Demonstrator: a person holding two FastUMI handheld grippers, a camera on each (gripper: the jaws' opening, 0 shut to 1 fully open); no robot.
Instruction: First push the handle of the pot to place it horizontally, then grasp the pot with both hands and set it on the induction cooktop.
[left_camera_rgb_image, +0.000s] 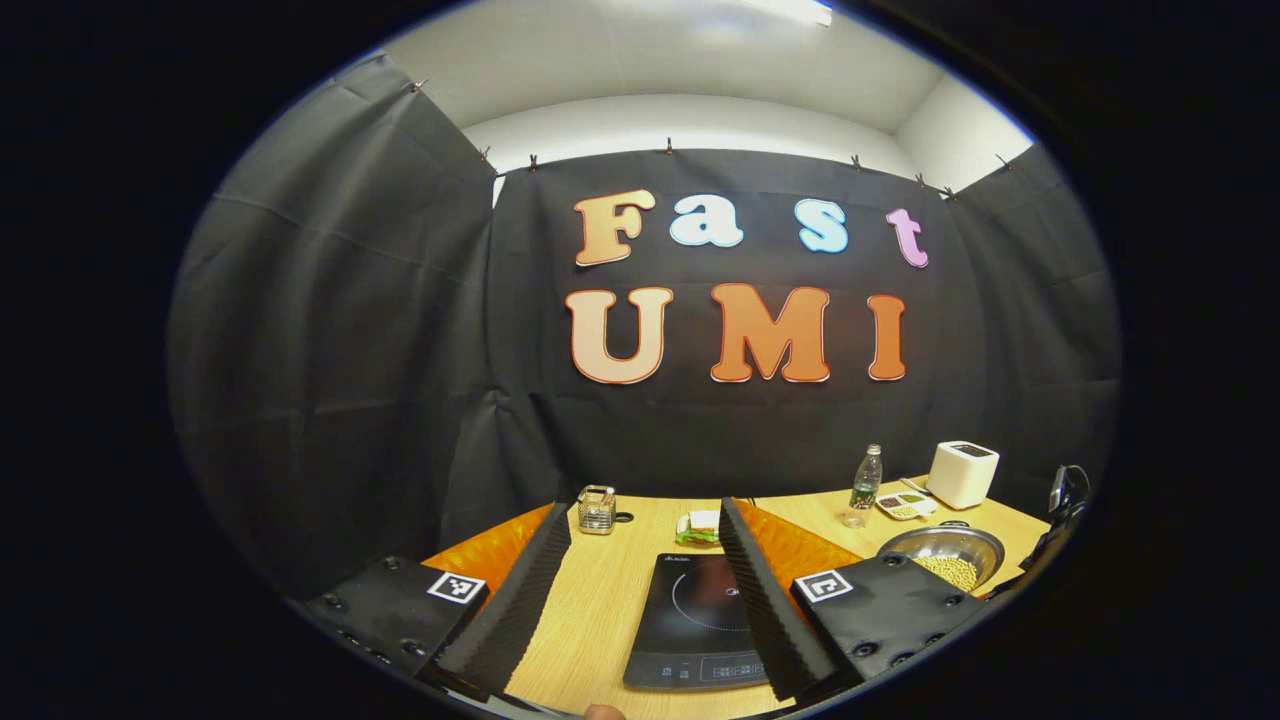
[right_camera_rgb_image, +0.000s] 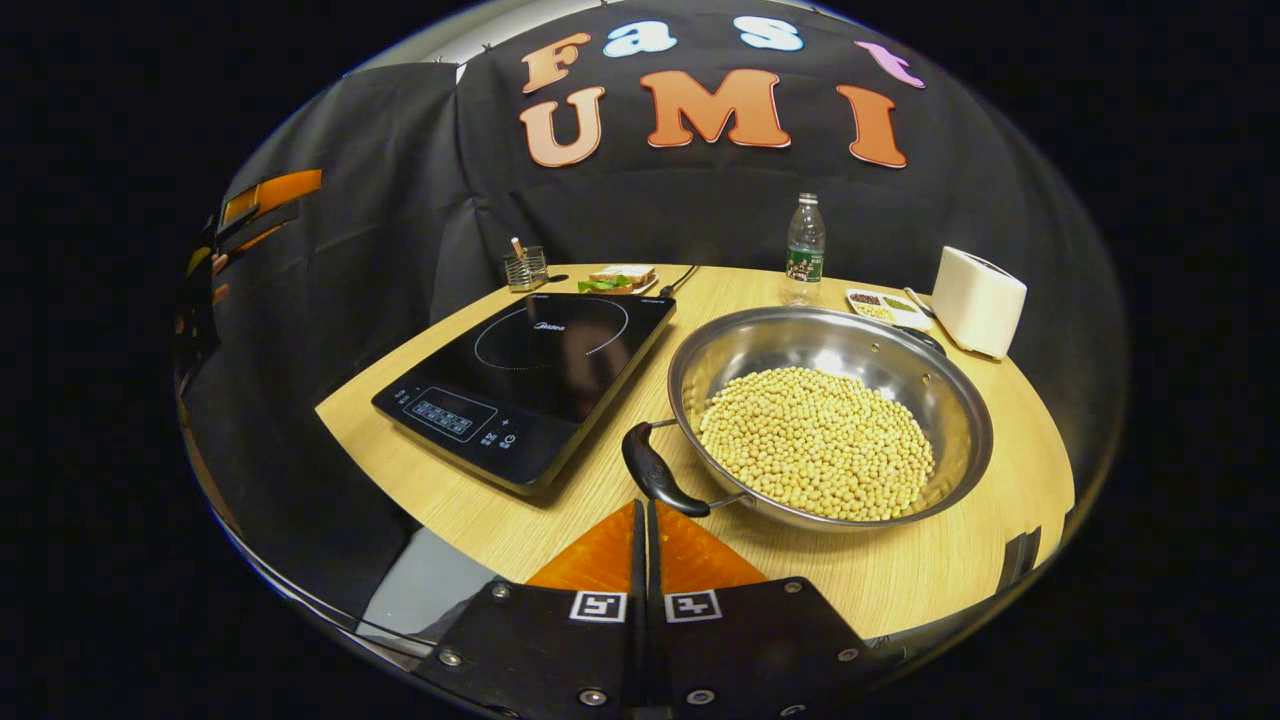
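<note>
Pot (right_camera_rgb_image: 830, 415) full of beans (right_camera_rgb_image: 815, 440), sitting on the worktop (right_camera_rgb_image: 900, 570) just right of the cooktop (right_camera_rgb_image: 530, 375), not on it yet. Near handle (right_camera_rgb_image: 655, 470) pointing toward the front edge, right ahead of the right gripper (right_camera_rgb_image: 645, 515), which is pressed together and holding nothing, tips just short of the handle. Left gripper (left_camera_rgb_image: 640, 590) spread wide, hovering over the cooktop (left_camera_rgb_image: 700, 620), pot (left_camera_rgb_image: 945, 555) off to its right. Looks like the handle-push step, not started. Next up, probably: nudge the handle sideways with closed tips, then open up for the two-handed lift. Heavy load, so go slow.
</note>
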